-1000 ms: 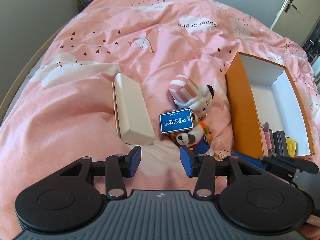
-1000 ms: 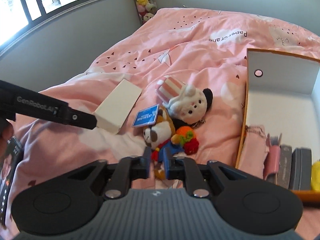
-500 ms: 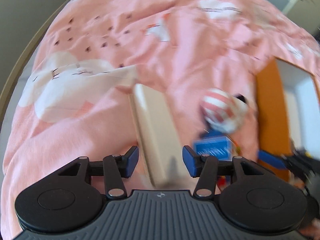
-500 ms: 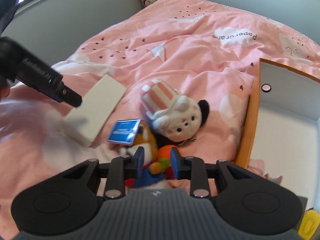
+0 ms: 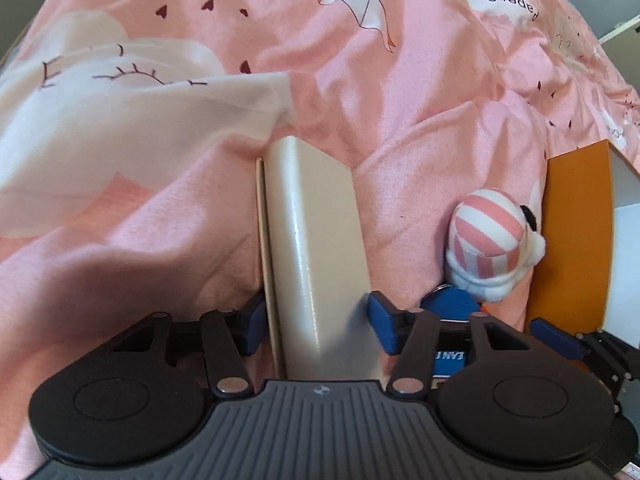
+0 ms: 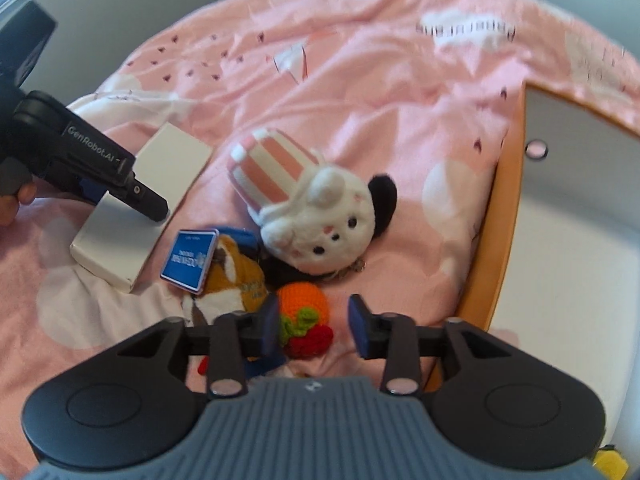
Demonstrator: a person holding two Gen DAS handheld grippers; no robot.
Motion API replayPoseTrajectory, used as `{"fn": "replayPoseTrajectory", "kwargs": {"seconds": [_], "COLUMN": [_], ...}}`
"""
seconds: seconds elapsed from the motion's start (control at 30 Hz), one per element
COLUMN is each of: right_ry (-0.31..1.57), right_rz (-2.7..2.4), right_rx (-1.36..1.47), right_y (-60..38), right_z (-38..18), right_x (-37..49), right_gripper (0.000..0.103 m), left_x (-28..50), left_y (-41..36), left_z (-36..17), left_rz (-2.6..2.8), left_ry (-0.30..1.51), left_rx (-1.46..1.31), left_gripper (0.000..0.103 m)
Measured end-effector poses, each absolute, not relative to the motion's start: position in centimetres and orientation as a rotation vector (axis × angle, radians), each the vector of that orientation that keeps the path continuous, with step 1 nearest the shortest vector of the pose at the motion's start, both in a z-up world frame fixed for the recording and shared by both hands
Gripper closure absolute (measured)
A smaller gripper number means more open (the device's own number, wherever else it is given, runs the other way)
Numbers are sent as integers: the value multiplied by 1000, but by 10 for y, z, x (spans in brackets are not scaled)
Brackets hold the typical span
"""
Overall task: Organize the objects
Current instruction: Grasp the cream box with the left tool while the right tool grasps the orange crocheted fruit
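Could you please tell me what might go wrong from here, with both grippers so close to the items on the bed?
1. The left gripper straddles only the near end of the long cream box, so a lift from there may tip it.
2. The right gripper, its jaws opening, hangs over the crocheted orange, which lies against the brown plush dog; closing there might snag both.
3. The soft pink duvet may give way under a push.

Cream case [image 5: 316,248] smooth, slight gloss; quilt [image 5: 400,92] soft printed cloth; bunny toy [image 6: 320,208] fuzzy plush; orange box wall [image 5: 572,236] matt card.
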State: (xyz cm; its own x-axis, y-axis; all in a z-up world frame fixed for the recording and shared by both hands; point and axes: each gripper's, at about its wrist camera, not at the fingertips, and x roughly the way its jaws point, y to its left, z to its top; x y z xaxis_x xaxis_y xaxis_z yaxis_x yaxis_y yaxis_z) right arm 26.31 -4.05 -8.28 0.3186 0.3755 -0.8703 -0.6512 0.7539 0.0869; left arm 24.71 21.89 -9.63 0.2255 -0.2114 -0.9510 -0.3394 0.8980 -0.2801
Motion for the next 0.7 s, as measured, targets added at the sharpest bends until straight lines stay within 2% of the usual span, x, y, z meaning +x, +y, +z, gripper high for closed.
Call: {"fn": "replayPoseTrajectory", "kwargs": {"seconds": [0.03,0.17,0.2,0.7], "right_ry": [1062,1133,1154,1336], "right_rz": [695,719,719,667], "right_rx": [-303,-296,-297,-266], "right_y": [-39,-31,-28,-5], "right_z": [-84,-89,-91,-128], "right_x": [266,274,277,302], "right_gripper": [60,60,60,58], "left_x": [247,241,240,249], "left_y": [218,212,211,205], "left_z": [-95,-75,-70,-86], "left_rz": [102,79,58,46], "left_ry": [1353,1303,1295,1344], "left_rx": [-484,-441,-434,-436], "left_gripper": [45,64,65,66]}}
